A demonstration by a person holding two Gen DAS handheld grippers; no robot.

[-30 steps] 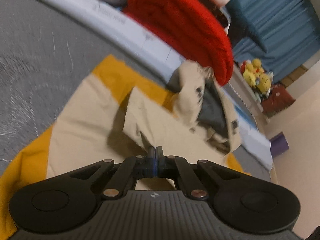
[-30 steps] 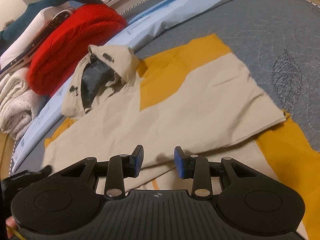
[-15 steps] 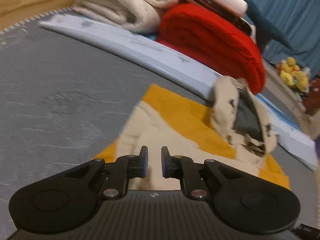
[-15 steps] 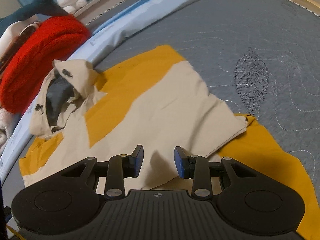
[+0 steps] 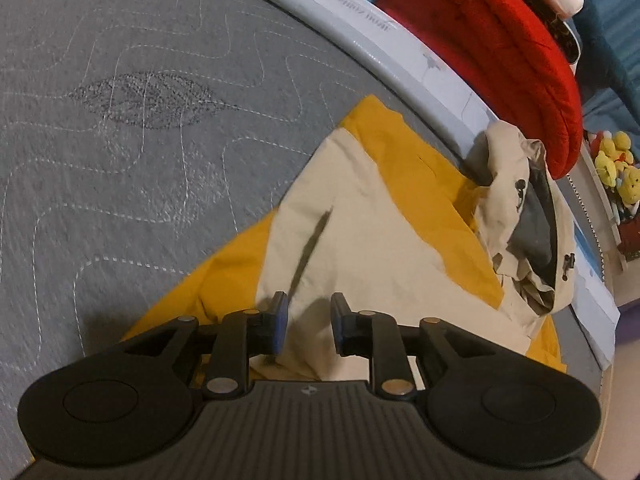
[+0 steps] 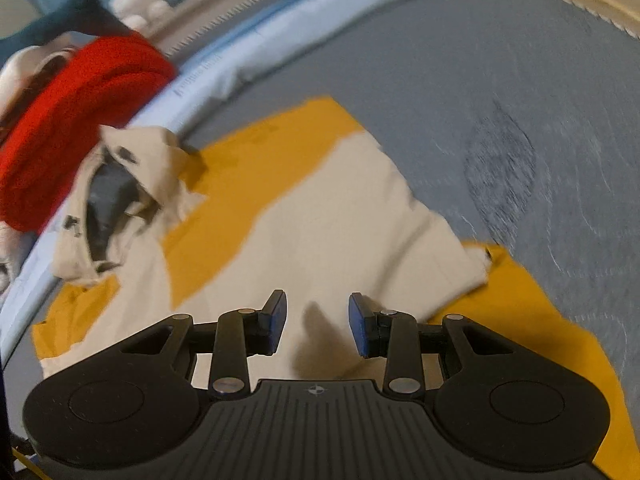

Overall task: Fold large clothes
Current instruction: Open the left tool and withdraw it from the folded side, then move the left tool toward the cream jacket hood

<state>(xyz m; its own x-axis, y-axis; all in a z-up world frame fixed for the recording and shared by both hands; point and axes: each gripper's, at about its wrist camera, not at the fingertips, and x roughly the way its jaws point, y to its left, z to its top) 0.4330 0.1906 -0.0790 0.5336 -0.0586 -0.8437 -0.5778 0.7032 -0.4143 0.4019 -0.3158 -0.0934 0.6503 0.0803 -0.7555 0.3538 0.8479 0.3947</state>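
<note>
Both the left gripper and the right gripper hold their fingers apart, empty, just above the jacket. It lies flat on the grey bed, beige and mustard, sleeves folded in, its long axis running away toward the crumpled hood by the red blanket.

Right hand-held gripper, fingers apart, above beige-and-yellow jacket on grey quilt.

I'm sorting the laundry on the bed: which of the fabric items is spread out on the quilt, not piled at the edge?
The beige and yellow jacket: it lies spread on the grey quilt, while the red blanket sits folded past the edge.
</note>
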